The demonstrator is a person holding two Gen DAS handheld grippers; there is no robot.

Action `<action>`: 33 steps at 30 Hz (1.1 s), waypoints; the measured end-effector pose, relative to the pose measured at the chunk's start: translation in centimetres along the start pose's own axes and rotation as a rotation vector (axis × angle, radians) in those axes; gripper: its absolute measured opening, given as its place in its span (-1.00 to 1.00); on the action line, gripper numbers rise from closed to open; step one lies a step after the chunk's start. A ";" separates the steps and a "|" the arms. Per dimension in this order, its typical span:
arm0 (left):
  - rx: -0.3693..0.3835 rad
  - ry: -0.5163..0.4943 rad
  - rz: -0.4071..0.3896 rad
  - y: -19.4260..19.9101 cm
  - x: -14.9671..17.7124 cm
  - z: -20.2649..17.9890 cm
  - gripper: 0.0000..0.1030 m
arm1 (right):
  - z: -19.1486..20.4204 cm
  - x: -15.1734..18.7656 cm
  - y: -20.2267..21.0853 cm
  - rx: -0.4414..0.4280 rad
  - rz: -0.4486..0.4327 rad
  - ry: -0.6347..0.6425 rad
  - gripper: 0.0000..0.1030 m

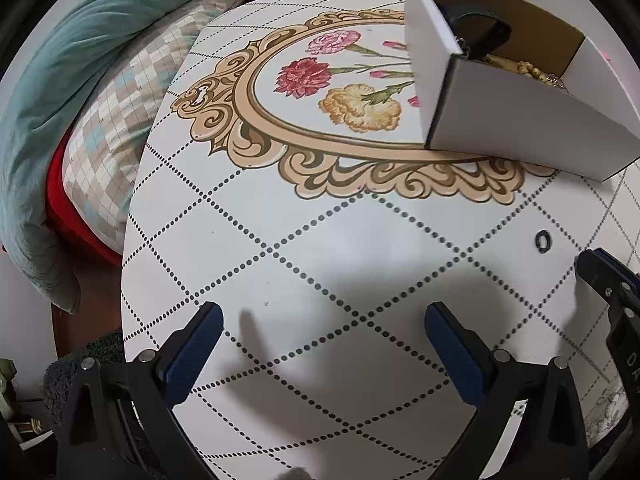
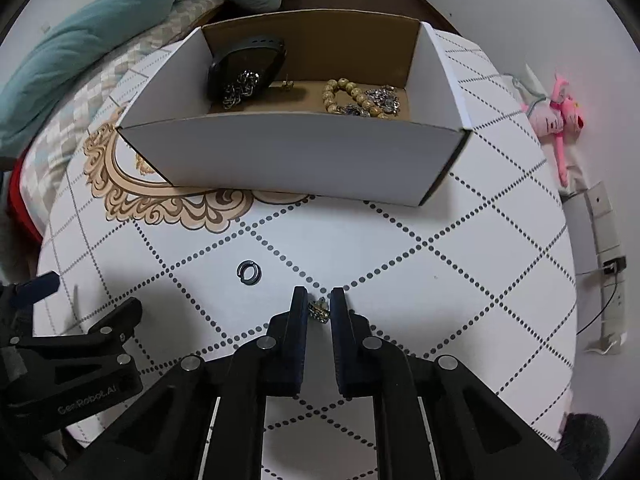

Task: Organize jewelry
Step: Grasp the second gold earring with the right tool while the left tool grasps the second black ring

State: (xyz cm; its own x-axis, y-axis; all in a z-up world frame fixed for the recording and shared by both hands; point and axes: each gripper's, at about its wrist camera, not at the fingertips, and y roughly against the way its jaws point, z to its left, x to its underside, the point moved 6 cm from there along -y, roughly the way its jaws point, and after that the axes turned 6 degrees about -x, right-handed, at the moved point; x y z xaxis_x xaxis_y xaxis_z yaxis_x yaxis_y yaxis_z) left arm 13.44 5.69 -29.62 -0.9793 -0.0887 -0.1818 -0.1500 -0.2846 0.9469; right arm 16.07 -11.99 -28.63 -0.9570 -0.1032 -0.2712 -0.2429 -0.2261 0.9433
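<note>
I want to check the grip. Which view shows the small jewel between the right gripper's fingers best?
The right wrist view: the jewel sits in mid frame, pinched at the right gripper fingertips. The left wrist view shows none of the jewel, only that gripper's edge at the frame's right border.

Only one marking reads whole — "GenRobot.AI", in pale raised letters along the black frame of the left gripper (image 2: 36, 284), seen low on the left side of the right wrist view. In the left wrist view, pale letters on the black body of the right gripper (image 1: 600, 268) at the right edge show "D" and "A" — the rest is cut off.
</note>
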 end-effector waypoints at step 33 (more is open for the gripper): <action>0.191 -0.184 -0.096 4.3 -3.2 -12.2 -0.59 | -11.5 0.8 3.1 0.017 -0.035 -0.271 -0.78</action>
State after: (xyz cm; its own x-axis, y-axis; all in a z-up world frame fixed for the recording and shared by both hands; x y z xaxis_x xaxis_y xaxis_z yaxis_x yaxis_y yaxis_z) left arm 17.56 -6.91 -28.20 -0.9651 0.1101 -0.2377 -0.2485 -0.0971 0.9638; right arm 16.42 -23.88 -28.09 -0.9549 0.1680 -0.2449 -0.2772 -0.2083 0.9380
